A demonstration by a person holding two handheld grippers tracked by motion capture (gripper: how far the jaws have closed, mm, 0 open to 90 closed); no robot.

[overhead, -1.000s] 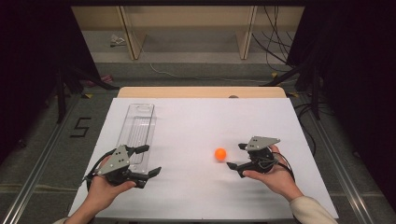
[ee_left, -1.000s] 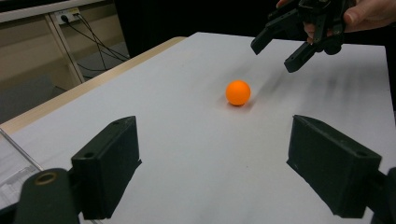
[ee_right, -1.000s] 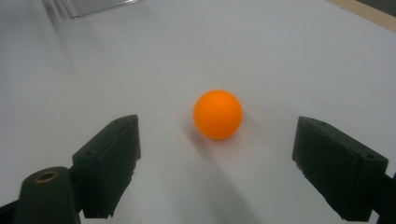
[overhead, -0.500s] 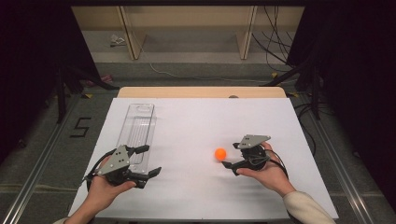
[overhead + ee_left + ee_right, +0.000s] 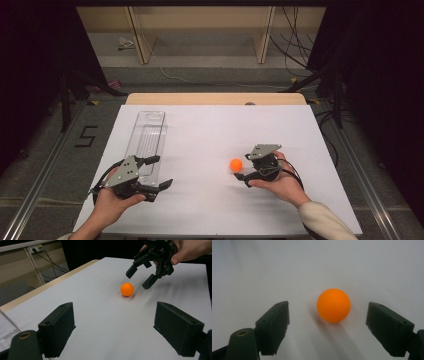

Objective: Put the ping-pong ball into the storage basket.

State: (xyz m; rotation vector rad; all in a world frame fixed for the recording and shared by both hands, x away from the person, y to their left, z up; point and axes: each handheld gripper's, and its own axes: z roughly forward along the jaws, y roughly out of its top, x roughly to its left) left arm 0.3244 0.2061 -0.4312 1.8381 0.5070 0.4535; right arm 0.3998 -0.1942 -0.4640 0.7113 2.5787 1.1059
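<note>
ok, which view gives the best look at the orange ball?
Right gripper view: the orange ball is large, sharp and unobstructed, ahead of the open jaws. Left gripper view shows it smaller, farther off on the table. High view shows a tiny dot.

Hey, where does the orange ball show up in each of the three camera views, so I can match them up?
High view: the orange ball lies right of centre on the white table, just left of the right gripper.
Left gripper view: upper middle, below the right gripper.
Right gripper view: centre, ahead of the open jaws, untouched.
Shared landmark: the right gripper, next to the ball.
</note>
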